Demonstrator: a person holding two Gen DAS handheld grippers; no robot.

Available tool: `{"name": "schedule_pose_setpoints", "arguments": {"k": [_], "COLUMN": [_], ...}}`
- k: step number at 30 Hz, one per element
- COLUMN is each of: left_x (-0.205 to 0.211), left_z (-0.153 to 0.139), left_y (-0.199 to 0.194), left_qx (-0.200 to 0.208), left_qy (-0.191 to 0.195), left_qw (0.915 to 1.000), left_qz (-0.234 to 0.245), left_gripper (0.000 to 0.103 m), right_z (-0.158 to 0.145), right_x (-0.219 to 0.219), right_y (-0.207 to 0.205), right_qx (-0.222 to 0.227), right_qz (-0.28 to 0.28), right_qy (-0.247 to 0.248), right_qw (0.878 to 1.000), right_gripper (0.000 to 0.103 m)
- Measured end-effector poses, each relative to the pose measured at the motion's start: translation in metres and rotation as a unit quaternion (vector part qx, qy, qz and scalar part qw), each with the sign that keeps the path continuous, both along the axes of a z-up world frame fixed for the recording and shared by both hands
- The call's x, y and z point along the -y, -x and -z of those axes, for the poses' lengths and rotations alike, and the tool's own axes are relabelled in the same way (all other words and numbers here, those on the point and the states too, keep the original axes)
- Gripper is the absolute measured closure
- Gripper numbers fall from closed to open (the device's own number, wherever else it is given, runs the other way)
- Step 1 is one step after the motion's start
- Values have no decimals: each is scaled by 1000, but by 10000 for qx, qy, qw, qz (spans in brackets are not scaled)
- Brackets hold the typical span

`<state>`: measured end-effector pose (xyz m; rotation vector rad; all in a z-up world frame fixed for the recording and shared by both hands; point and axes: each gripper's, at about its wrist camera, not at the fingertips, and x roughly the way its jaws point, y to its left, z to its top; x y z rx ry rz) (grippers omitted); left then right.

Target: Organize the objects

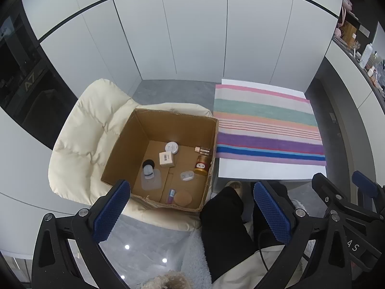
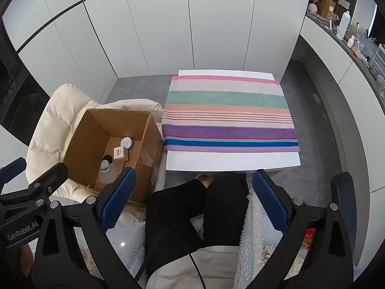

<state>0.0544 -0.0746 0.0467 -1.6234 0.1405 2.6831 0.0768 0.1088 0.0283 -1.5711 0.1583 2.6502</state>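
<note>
White cabinet doors back a small table point(image 2: 231, 161) with a striped cloth point(image 2: 228, 113). Left of it, a cardboard box point(image 1: 134, 144) holds small jars and bottles: light, hard, slippery; grip their sides. Left hand-held gripper point(image 1: 192, 212) and right hand-held gripper point(image 2: 195, 202) both gape wide, empty.
</note>
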Motion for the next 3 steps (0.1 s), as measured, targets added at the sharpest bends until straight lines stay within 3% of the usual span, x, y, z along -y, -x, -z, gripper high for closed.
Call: {"name": "schedule_pose_setpoints", "arguments": {"k": [3], "left_x": [1], "left_z": [1], "left_y": [0], "left_qx": [33], "left_qy": [-54], "left_qw": [10000], "left_qz": [8], "left_gripper": [0], "right_z": [-1], "right_x": [0], "right_y": [0], "right_qx": [-3], "right_qz": [3], "right_qy": [7], "right_qw": [10000], "right_gripper": [5]}}
